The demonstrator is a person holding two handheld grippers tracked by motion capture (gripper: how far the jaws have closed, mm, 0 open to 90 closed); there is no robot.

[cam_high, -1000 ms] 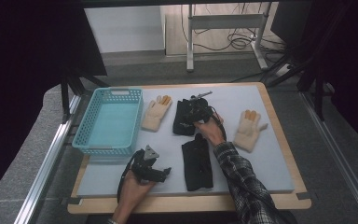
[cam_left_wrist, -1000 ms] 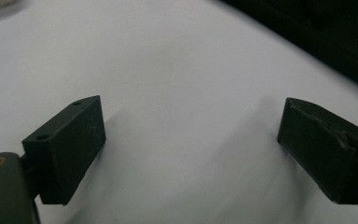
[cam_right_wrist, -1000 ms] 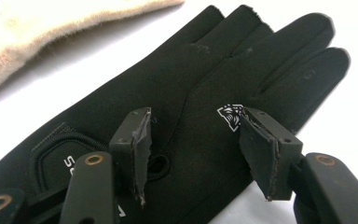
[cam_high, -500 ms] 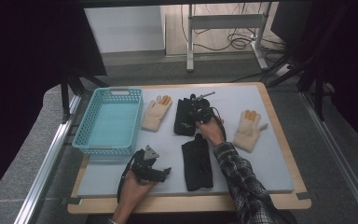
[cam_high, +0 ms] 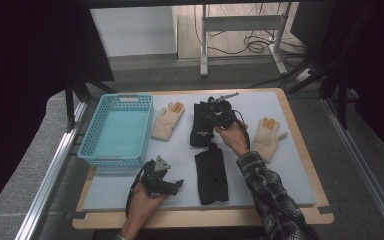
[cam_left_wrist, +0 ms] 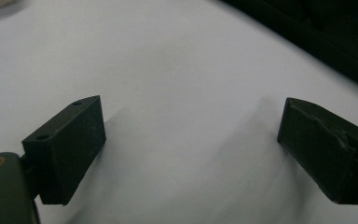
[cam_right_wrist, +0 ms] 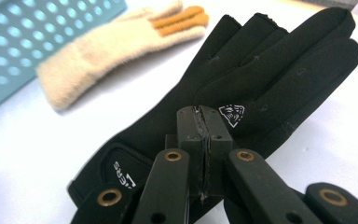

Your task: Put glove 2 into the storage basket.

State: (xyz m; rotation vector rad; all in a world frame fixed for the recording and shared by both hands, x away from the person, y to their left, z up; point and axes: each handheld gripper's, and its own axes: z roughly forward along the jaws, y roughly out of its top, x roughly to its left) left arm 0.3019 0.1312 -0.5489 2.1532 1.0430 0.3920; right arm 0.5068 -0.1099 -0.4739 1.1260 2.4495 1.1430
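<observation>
The black stretchy fabric glove (cam_right_wrist: 261, 88) was pinched by the fully closed right tongs (cam_right_wrist: 204, 122), mid-counter beside the cream fuzzy glove (cam_right_wrist: 116, 51). Left tongs (cam_left_wrist: 191, 149) were held wide open, empty.

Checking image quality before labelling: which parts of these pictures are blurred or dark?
Right gripper view: basket and cream glove soft, black glove sharper. Left gripper view: tool pads sharp, soft shadows on the mat. High view: surroundings very dark, table evenly lit.
</observation>
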